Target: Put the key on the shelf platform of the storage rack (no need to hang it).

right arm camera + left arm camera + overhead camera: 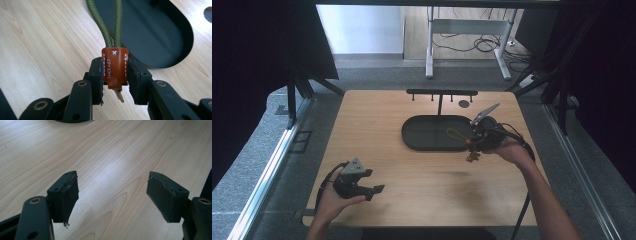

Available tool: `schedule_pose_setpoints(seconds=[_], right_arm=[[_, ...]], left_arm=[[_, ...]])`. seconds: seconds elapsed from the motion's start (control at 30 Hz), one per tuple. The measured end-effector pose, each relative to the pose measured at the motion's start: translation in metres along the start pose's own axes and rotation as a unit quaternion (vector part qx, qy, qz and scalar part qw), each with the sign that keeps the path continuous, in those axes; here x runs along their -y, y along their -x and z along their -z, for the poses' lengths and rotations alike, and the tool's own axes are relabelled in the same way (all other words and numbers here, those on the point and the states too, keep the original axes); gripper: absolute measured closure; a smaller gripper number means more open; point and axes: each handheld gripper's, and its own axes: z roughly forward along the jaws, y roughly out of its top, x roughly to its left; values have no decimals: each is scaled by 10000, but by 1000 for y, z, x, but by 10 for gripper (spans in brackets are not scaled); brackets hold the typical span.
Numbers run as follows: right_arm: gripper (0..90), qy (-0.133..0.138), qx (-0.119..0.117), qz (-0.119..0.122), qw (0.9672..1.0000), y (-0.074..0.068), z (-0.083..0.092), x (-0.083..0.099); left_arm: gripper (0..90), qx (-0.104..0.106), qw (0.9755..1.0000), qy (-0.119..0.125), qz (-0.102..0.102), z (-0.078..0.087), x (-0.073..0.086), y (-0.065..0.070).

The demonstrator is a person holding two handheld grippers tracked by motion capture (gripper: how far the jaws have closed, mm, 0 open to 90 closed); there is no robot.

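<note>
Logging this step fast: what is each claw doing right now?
Left claw: open, nothing between its jaws, over the bare table.
Right claw: closed on the brown leather tab of the green cord.

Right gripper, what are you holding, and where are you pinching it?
The right gripper pinches a keychain by its brown leather tab; the green cord loop trails toward the black tray.

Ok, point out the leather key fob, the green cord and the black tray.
leather key fob (115,67), right gripper view, its brown face.
green cord (118,25), right gripper view, its right strand.
black tray (412,131), high view, its left rim.
</note>
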Motion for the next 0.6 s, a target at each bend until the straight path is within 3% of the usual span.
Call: schedule_pose_setpoints(seconds=[0.6], right_arm=[[665, -81, 39, -36, 10000, 21, 0, -14]], left_arm=[[260, 8, 10000, 5, 18, 0, 1, -1]])
